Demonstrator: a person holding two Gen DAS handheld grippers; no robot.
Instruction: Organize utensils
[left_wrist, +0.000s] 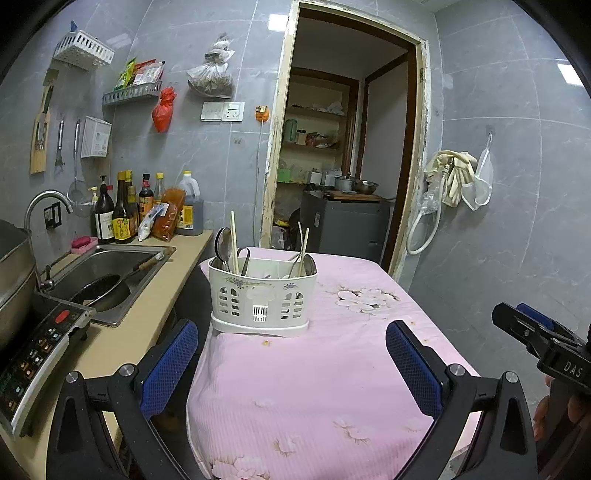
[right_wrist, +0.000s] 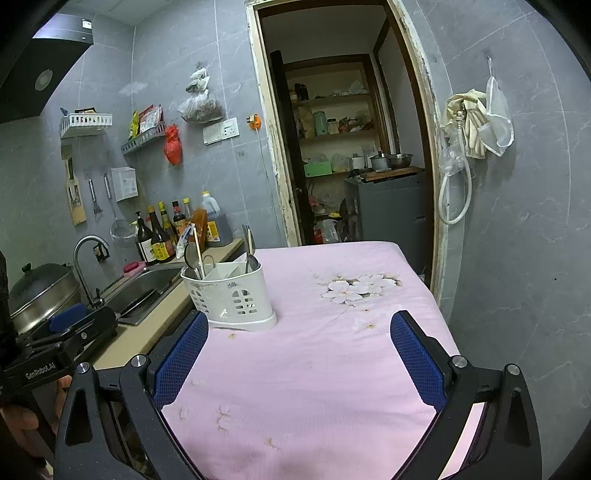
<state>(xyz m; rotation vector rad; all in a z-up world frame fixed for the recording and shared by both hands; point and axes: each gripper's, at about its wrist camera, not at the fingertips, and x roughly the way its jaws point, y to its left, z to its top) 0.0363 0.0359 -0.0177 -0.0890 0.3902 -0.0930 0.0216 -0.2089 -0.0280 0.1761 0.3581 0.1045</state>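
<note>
Both claws, left claw (left_wrist: 291, 356) and right claw (right_wrist: 299, 347), hover spread and empty, utensil caddy (left_wrist: 262, 295) just ahead.

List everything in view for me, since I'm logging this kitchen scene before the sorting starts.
utensil caddy: one, white, on the table's near-left part
spoons: at least two, metal, standing in the caddy
chopsticks: a few, pale, in the caddy
tablecloth: one, pink floral, covering the table
sink: one, steel, left counter, pan inside
sauce bottles: several, dark, behind the sink
left gripper: open, empty
right gripper: open, empty
</note>
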